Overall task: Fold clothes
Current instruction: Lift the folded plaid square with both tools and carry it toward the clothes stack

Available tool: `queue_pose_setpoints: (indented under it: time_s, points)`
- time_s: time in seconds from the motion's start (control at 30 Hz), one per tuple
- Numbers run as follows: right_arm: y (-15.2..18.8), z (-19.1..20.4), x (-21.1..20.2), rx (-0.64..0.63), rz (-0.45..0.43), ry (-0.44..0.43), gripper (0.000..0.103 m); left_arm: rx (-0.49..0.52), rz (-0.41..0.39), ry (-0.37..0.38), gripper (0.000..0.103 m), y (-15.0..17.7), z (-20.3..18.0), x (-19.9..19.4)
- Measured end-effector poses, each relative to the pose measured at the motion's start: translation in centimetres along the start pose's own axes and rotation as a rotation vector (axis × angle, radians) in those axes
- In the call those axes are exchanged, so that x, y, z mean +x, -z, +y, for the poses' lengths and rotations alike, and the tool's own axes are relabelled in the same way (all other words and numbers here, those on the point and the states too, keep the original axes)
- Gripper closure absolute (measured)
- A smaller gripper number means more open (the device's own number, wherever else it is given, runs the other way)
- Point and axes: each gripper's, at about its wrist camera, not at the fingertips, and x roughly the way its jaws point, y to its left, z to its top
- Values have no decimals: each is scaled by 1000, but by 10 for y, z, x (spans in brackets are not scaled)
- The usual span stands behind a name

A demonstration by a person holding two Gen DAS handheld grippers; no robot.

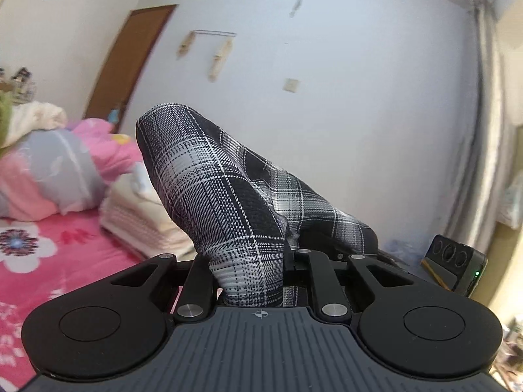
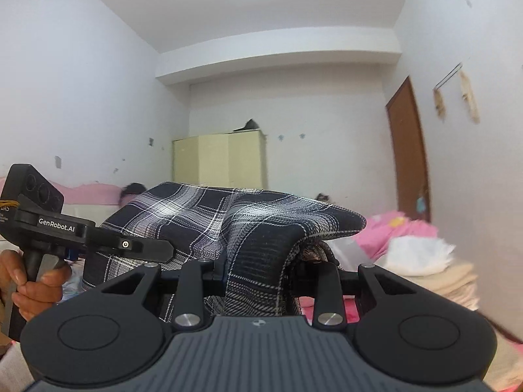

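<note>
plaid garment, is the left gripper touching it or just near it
Touching: the left wrist view shows the plaid garment pinched between the jaws of the left gripper.

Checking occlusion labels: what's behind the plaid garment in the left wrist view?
Behind the plaid garment: a white wall, and at its left edge a stack of folded cream towels on the pink floral bed. The cloth hides the left tongs' tips and part of the stack.

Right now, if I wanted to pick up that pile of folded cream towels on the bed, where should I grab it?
Probably best grip the folded cream towels low on the stack, from the open side facing the pink bedsheet. The layers lie flat and loose, so a hold from the top would likely lift only the upper ones. The pillows crowd the far side.
</note>
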Motion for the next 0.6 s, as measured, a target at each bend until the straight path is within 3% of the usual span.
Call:
queue_pose_setpoints:
  time_s: [0.17, 0.3, 0.43, 0.6]
  points:
    - [-10, 14, -53, -11, 4, 165, 70, -16, 52, 187, 88, 10, -11, 31]
    - [-14, 24, -90, -9, 56, 325, 70, -82, 100, 315, 88, 32, -14, 66]
    - [-19, 29, -107, -54, 137, 455, 70, -107, 132, 379, 88, 47, -14, 100]
    - [-9, -3, -90, -82, 205, 528, 70, -157, 136, 406, 88, 62, -2, 154]
